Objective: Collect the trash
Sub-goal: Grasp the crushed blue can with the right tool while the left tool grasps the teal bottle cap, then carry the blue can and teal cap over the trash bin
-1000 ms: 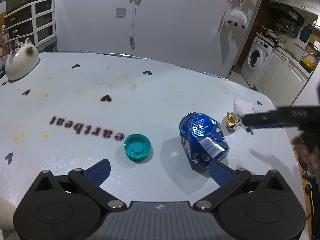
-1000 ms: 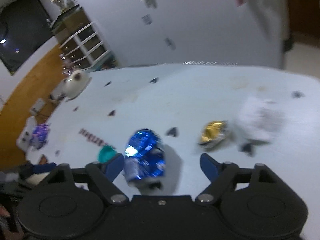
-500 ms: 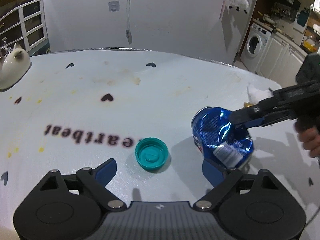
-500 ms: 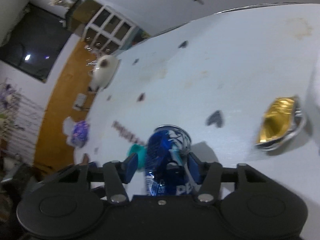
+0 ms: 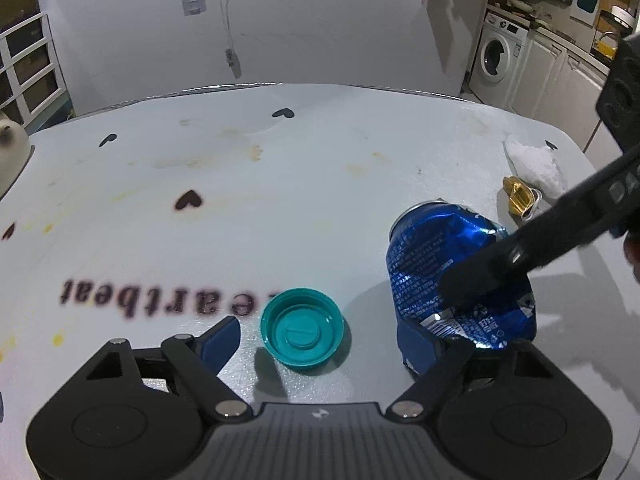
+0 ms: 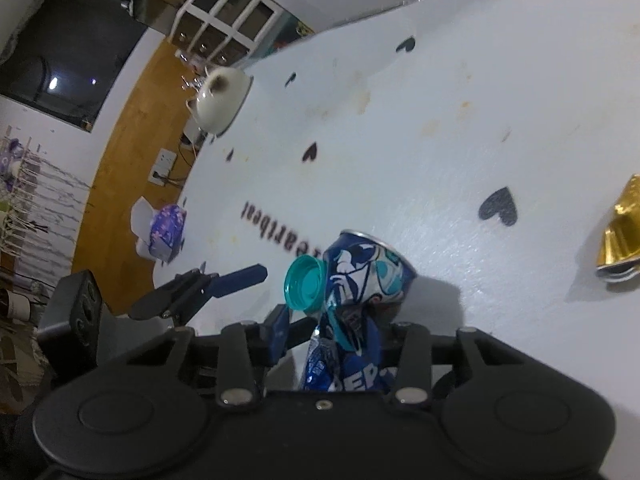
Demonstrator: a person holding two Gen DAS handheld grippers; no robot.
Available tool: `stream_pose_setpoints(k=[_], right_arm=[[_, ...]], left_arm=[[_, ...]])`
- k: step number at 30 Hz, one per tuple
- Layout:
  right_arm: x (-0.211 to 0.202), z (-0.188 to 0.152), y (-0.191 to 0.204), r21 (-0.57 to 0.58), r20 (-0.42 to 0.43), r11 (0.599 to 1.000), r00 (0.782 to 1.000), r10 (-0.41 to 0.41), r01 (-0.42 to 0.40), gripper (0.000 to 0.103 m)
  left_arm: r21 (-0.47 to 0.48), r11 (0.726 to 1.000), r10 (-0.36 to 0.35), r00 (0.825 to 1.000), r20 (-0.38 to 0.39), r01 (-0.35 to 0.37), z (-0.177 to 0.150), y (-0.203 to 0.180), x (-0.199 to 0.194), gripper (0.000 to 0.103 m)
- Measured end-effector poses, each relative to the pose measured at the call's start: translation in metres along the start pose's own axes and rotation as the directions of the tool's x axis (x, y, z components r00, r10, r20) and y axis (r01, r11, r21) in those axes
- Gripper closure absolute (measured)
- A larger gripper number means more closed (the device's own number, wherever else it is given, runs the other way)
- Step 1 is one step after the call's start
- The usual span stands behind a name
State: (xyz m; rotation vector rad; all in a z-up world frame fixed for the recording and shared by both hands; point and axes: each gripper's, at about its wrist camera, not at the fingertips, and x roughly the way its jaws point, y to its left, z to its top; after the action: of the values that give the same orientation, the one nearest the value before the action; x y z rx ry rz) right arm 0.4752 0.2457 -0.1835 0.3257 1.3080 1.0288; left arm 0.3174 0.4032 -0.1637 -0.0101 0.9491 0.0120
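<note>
A crushed blue can (image 5: 452, 276) lies on the white table (image 5: 280, 200). My right gripper (image 6: 332, 332) comes in from the right, its jaws closing with the can (image 6: 368, 276) pinched between them. One black finger (image 5: 480, 276) lies across the can's dented side; the other is hidden. A teal bottle cap (image 5: 302, 334) lies open side up just left of the can. My left gripper (image 5: 318, 346) straddles the cap, jaws closing, both pads still apart from it. Its right finger (image 5: 416, 350) sits against the can's near end.
A gold foil wrapper (image 5: 520, 200) and a crumpled white tissue (image 5: 536, 164) lie right of the can near the table's edge. A white cat-shaped pot (image 6: 220, 100) stands at the far left edge. A purple packet (image 6: 166, 232) sits beside the table.
The right gripper swung in from the right and narrowed its jaws around the can. The left gripper came down and forward over the cap, and its jaws narrowed.
</note>
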Motion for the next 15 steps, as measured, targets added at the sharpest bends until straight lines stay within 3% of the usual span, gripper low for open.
stream_pose_setpoints(k=[3, 5, 9, 13, 15], right_arm=[[0.012, 0.0, 0.002, 0.0, -0.038, 1.0, 0.999, -0.026, 0.026, 0.062], [0.017, -0.003, 0.001, 0.01, -0.048, 0.999, 0.998, -0.047, 0.047, 0.071], [0.008, -0.01, -0.002, 0.053, -0.008, 0.997, 0.999, -0.048, 0.049, 0.078], [-0.008, -0.013, 0.002, 0.045, 0.02, 0.997, 0.997, -0.071, 0.07, 0.078], [-0.018, -0.014, 0.005, 0.04, 0.035, 0.995, 0.995, -0.092, 0.09, 0.078]], left_arm=[[-0.001, 1.0, 0.002, 1.0, -0.002, -0.002, 0.0, 0.0, 0.002, 0.019], [-0.002, 1.0, -0.001, 1.0, -0.008, 0.001, -0.001, 0.001, 0.004, 0.019], [-0.019, 1.0, 0.015, 1.0, -0.015, -0.015, -0.004, 0.007, 0.01, 0.024], [-0.045, 0.998, 0.033, 0.999, 0.0, -0.033, -0.004, 0.01, 0.015, 0.035], [-0.052, 0.998, 0.043, 0.999, 0.005, -0.043, -0.004, 0.009, 0.018, 0.048]])
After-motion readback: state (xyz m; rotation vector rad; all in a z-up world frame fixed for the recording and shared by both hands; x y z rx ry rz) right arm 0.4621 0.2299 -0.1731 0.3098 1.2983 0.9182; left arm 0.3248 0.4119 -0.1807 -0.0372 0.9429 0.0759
